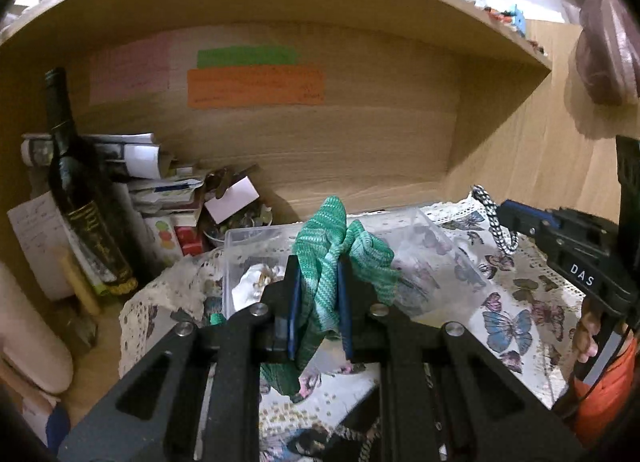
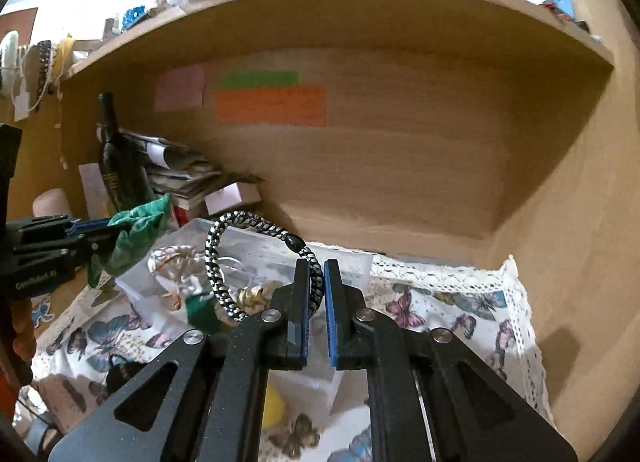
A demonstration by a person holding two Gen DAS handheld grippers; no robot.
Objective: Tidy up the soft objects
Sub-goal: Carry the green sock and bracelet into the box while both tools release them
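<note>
Dim, warm; fisheye-bent edges, perhaps slight blur.

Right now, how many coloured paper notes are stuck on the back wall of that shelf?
3: a pink note at left, a green note beside it, and an orange note directly below the green. None appear hidden.

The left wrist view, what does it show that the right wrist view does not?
Only the left wrist view shows the green knit cloth pinched between the left gripper fingers up close. Only the right wrist view shows the black-and-white braided band as a whole loop clamped in the right gripper, and a yellow object below. Both show the clear plastic box, the dark bottle and the butterfly cloth.
</note>
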